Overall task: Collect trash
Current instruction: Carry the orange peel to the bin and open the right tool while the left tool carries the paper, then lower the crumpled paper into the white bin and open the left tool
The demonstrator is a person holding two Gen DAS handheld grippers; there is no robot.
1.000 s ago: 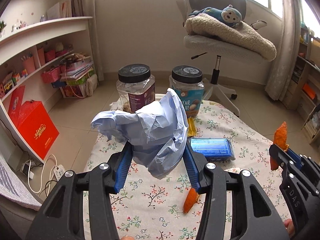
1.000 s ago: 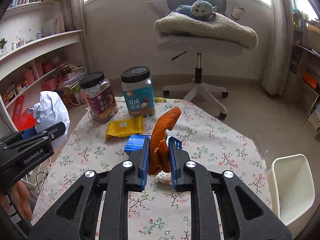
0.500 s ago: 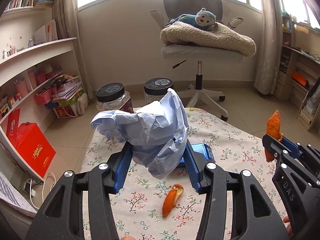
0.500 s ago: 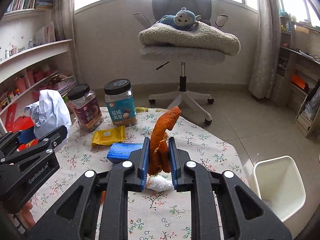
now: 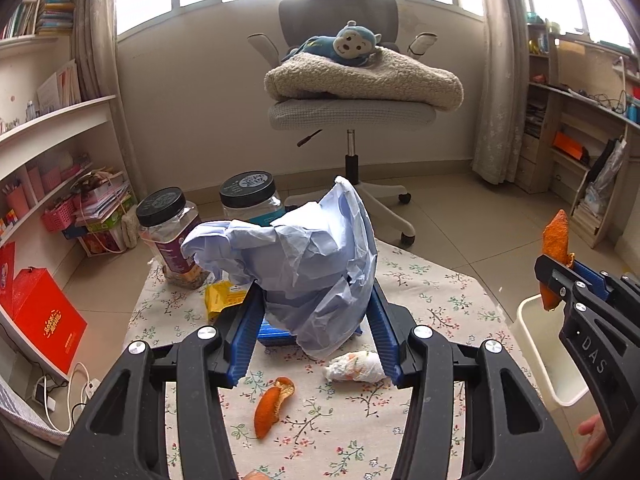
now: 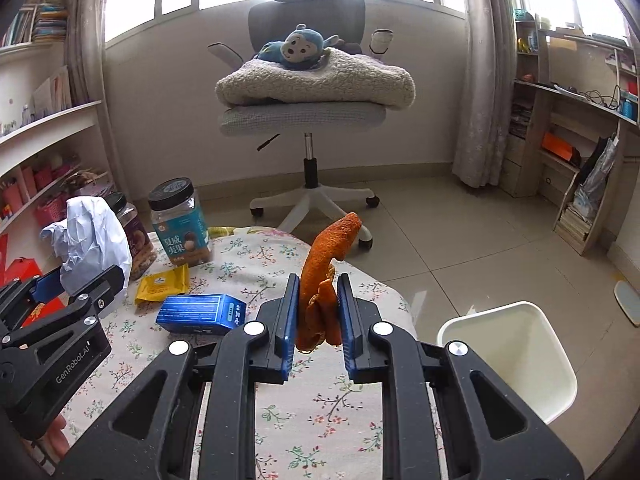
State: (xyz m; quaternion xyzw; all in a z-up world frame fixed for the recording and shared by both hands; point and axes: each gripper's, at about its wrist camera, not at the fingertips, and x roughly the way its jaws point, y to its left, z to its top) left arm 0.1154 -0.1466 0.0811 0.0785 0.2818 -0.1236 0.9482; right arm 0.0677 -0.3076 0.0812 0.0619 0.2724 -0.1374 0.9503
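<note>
The crumpled pale-blue paper wad and curled orange peel strip contrasted with the cream floral-print tablecloth and white plastic bin.

Blue box: mostly covered by the crumpled paper in the left view, only a strip showing under it.
Teal-label jar: lower half lost behind that paper.
Yellow packet: partly tucked behind paper and left finger.
Dark-lid jar: largely blocked by the paper in the right view.
White bin: right side cut off by the right gripper; inside not visible.
Peel scrap at bottom edge: cropped by the frame.
Jar labels: print too small to read.
</note>
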